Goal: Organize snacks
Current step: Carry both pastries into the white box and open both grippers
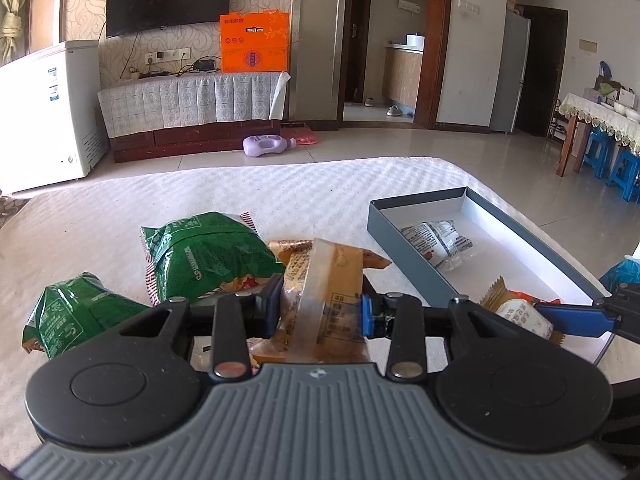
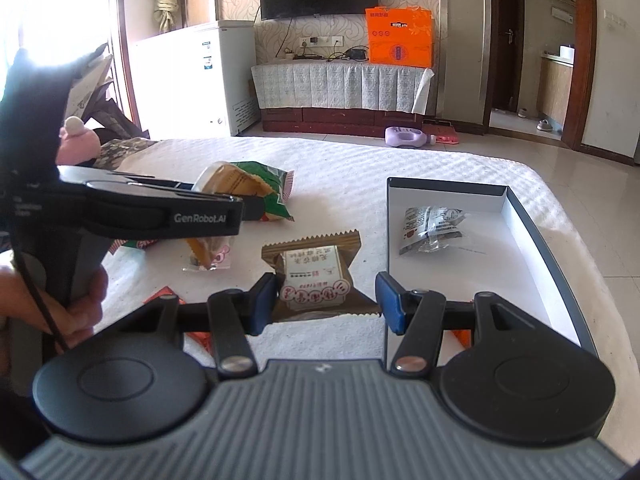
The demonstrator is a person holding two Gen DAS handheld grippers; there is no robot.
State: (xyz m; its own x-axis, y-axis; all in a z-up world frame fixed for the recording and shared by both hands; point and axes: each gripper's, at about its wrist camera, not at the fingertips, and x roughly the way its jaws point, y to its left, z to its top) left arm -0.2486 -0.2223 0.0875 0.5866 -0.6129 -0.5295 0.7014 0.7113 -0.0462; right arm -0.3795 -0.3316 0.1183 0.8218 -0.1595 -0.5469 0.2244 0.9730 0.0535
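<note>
The left gripper point(image 1: 320, 304) is clamped on a tan snack packet point(image 1: 320, 280), lifted off the white tabletop point(image 1: 280, 188). The right gripper point(image 2: 326, 300) has a brown packet point(image 2: 316, 276) between its jaws; whether they pinch it, I cannot tell. Two green bags point(image 1: 204, 256) crowd the left side. Toward the right edge, the grey tray point(image 2: 520, 216) holds one silver packet point(image 2: 430, 228).

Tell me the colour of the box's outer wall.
Dark blue-grey outside, white inside; the box shows this best in the left wrist view.
</note>
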